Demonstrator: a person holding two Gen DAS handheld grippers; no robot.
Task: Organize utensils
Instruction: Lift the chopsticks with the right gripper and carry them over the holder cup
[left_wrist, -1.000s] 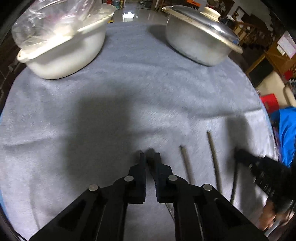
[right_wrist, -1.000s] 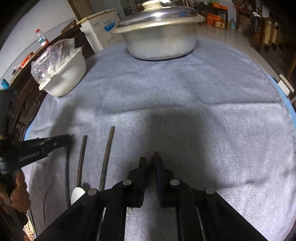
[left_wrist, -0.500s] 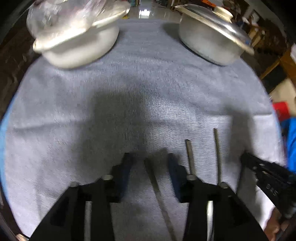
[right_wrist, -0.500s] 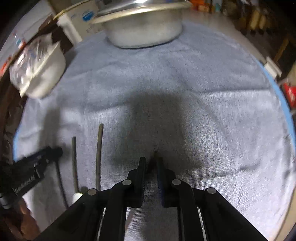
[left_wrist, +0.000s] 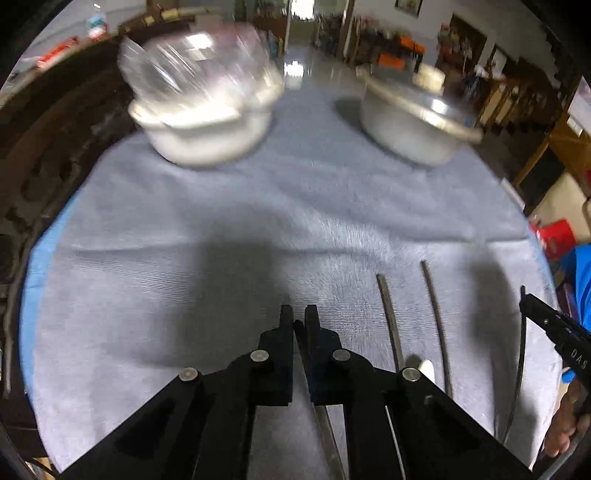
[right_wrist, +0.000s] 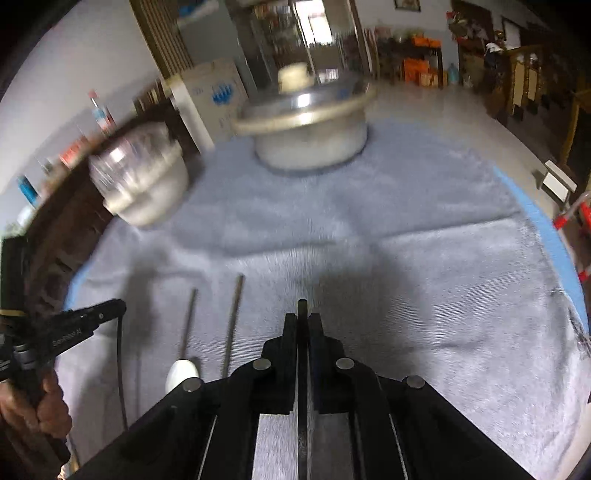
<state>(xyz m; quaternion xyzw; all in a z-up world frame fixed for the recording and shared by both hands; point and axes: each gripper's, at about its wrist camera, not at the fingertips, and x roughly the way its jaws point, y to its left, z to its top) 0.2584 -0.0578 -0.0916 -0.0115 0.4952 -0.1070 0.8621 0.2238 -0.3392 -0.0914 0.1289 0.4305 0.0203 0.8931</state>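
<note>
Grey cloth (left_wrist: 229, 236) is covering the round counter (right_wrist: 546, 229), and both pairs of fingers are hovering over its near part. Left fingers (left_wrist: 299, 323) are gripping a thin metal utensil handle (left_wrist: 325, 435) that is slanting back beneath them. Right fingers (right_wrist: 303, 325) are pinching another utensil handle (right_wrist: 302, 308), its tip poking out just past the pads. In the left wrist view the right fingers are entering from the right edge, carried by a hand (left_wrist: 565, 424); below them a dark handle (left_wrist: 521, 369) is hanging, presumably the one they hold. Between the two grippers, two more utensils are lying side by side on the cloth: a spoon (right_wrist: 184, 354) with a white end, and a plain rod-like one (right_wrist: 232, 325) just beside it. Farther back, well apart from the utensils, a white bowl (left_wrist: 207, 136) holding crumpled clear plastic is sitting to the left, and a lidded metal pot (right_wrist: 310, 125) is standing to the right. Both are blurred.
</note>
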